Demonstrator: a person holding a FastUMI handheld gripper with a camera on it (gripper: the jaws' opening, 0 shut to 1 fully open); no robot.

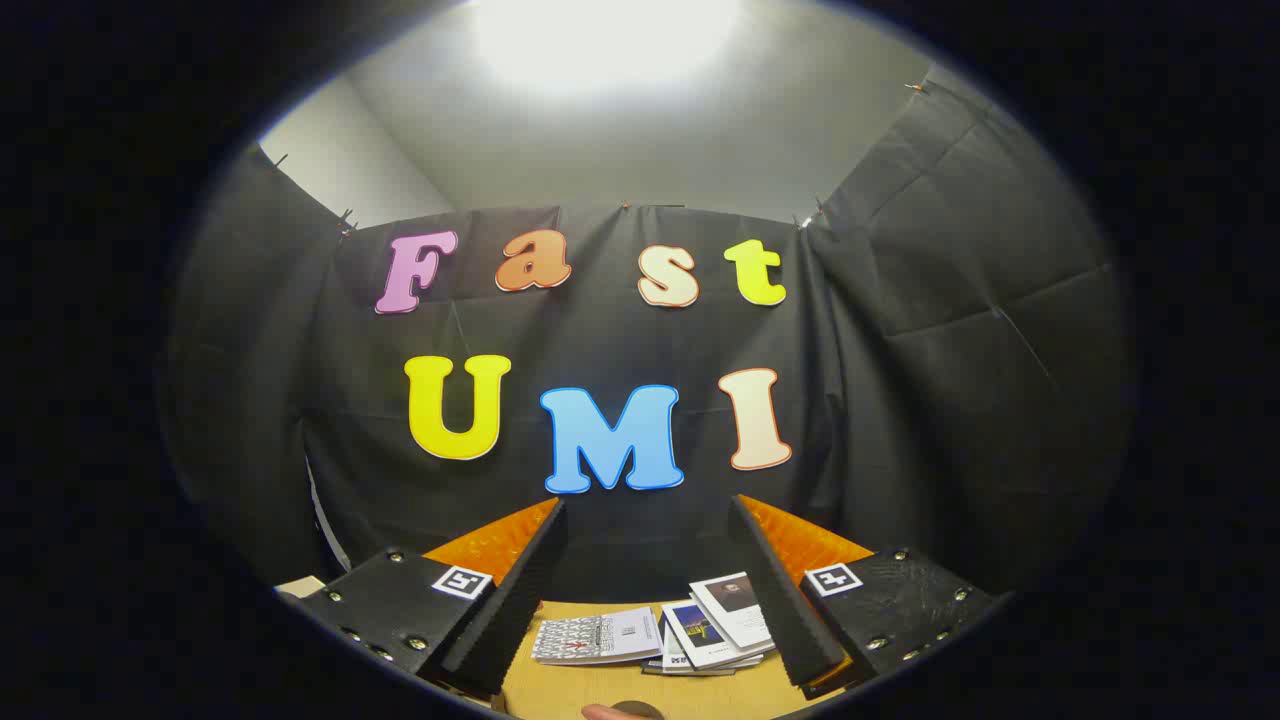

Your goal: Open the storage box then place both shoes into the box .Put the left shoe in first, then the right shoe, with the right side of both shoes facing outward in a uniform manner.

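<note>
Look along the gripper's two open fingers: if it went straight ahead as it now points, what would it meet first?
Probably the black cloth wall. The gripper is open and empty, raised above the wooden table; the booklets lie below its line. Depth is hard to judge.

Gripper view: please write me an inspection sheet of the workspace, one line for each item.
Surface: wooden table, bare in front of the booklets.
Job's things: nothing seen.
Clutter: a booklet lies flat beside a fanned stack of booklets; both lie between the fingers, on the table.
Grippers: claw open, fingers spread wide, holding nothing.
Cables: nothing seen.
Surroundings: black cloth wall behind and at both sides, pale ceiling with a bright light above.
</note>
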